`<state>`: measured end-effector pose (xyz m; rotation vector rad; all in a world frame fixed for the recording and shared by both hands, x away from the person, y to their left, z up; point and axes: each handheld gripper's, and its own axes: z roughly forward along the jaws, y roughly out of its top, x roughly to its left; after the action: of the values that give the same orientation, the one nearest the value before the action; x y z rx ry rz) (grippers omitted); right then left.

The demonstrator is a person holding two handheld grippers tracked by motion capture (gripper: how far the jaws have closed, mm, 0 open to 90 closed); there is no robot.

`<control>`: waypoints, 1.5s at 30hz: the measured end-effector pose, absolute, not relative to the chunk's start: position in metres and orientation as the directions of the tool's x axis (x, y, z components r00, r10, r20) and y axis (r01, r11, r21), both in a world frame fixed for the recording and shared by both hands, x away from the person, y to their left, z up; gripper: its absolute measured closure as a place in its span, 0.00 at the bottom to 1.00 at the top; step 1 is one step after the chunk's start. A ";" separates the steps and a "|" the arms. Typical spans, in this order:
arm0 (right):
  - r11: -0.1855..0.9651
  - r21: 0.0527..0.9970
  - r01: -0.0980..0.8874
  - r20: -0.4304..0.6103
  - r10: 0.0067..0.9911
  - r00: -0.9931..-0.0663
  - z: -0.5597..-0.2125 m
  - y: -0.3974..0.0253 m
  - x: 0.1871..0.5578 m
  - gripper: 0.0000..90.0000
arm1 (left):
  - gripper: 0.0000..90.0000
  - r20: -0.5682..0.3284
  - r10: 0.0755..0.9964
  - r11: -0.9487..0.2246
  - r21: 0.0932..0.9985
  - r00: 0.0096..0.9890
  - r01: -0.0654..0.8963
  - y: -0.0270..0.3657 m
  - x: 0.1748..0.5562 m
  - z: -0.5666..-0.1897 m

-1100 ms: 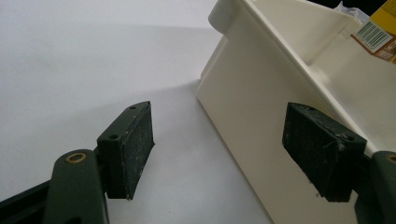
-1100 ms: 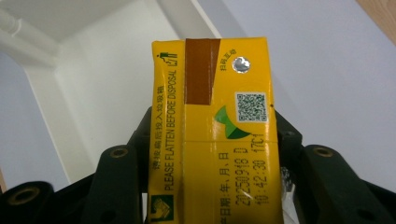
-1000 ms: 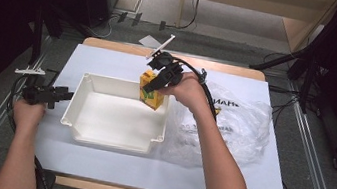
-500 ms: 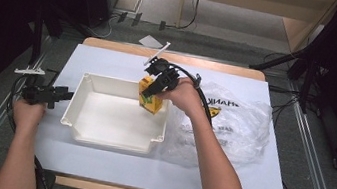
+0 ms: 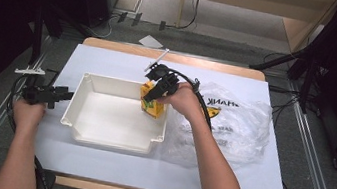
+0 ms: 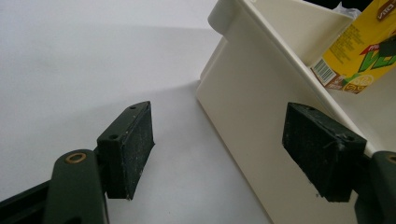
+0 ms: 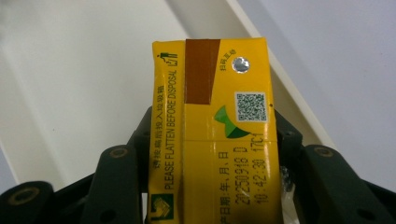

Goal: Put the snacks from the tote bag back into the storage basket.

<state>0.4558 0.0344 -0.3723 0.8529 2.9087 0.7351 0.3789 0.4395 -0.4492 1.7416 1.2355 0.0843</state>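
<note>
Carton held over the tub's right end.

The right gripper [image 5: 155,94] has its fingers [image 7: 121,186] clamped on the yellow carton [image 7: 212,140] (printed end outward), tilted over the white tub [image 5: 99,137], likely for setting inside. The left gripper [image 6: 219,154], fingers wide apart and empty, sits beside the tub's outer wall on the tabletop [image 5: 253,188], perhaps to steady it.

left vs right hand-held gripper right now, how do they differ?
The left hand-held gripper is open and empty; the right hand-held gripper is shut on the yellow drink carton. The left sits outside the white bin by its left wall; the right is over its right end. Both have black jaws.
</note>
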 end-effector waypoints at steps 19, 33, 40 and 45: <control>0.744 0.452 0.493 0.103 0.505 -0.857 -0.384 0.030 0.454 0.57 | 0.29 -0.439 0.757 -0.024 0.721 0.484 0.692 0.439 0.379 -0.449; 0.728 0.465 0.504 0.135 0.504 -0.853 -0.374 0.022 0.448 0.53 | 0.29 -0.437 0.757 -0.029 0.720 0.486 0.693 0.438 0.379 -0.449; 0.723 0.484 0.492 0.117 0.504 -0.856 -0.357 0.018 0.442 0.53 | 0.29 -0.435 0.757 -0.033 0.719 0.487 0.694 0.438 0.379 -0.449; 0.695 0.517 0.501 0.126 0.517 -0.847 -0.340 0.011 0.437 0.56 | 0.29 -0.439 0.759 -0.027 0.718 0.482 0.696 0.438 0.379 -0.449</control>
<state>0.4373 0.0110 -0.3405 0.8601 2.8646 0.8598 0.3792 0.4377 -0.4494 1.7479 1.2402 0.0801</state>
